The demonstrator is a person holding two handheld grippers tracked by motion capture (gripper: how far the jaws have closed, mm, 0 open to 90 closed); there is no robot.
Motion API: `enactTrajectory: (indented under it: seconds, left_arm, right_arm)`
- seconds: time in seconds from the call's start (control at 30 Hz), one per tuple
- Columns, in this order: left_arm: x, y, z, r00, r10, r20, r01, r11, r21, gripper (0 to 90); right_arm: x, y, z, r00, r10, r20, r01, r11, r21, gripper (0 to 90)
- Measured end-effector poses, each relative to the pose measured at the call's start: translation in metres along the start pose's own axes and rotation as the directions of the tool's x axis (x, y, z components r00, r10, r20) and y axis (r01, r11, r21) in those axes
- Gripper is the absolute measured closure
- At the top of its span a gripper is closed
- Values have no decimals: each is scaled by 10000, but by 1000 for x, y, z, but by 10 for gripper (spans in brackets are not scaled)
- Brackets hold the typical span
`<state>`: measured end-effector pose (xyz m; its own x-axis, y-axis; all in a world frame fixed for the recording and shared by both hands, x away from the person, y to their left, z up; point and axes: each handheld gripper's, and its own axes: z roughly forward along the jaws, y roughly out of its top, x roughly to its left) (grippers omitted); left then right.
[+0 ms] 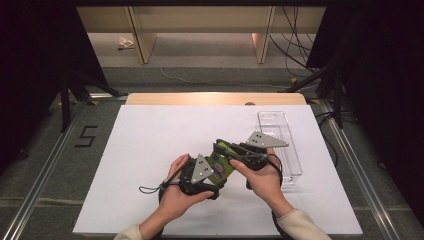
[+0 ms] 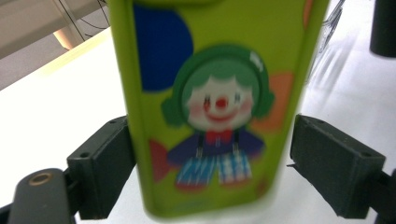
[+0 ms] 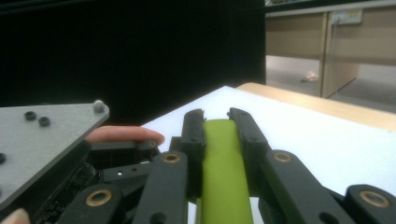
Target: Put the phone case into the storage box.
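The green tin box [image 1: 223, 161] is in the air above the white table [image 1: 150, 150], near its front edge and a little right of the middle, between the two hands. It is a flat, long box with rounded edges and a printed clown on its wide face; in the left gripper view [image 2: 210, 107] this face is turned toward the camera.

The right gripper [image 3: 217, 116] holds the box by its thin sides: both black jaws press on the narrow green edge, so they are almost closed. The left gripper [image 1: 202, 172] stands wide across the broad face. Its one jaw touches the left side of the box, but at the other jaw a small gap shows, so I judge that it is open around the box and does not clamp it.

I judge the box as light and stiff, probably thin painted metal. The glossy paint looks slippery, and a hard squeeze on the wide faces may dent them. The narrow sides are the better place to take hold, near the middle of the length, so that it does not swing.

A clear plastic tray [image 1: 280, 142] lies near the right edge of the table, along it, just beside the right hand [image 1: 262, 180]. It looks empty, as far as I can see through the transparent walls. Whether something is inside the green box, I cannot tell.
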<state>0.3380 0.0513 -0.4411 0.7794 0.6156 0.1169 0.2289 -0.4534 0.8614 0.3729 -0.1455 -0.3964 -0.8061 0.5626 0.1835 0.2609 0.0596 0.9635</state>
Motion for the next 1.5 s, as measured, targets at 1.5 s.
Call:
enactTrajectory:
  seconds: [1.5]
  left_arm:
    - [30,-7,-17,9898,-84,1422,100,9999,-103,156]
  right_arm:
    - [-13,17,-17,9546,-2191,-2017,2575,9475,1895,775]
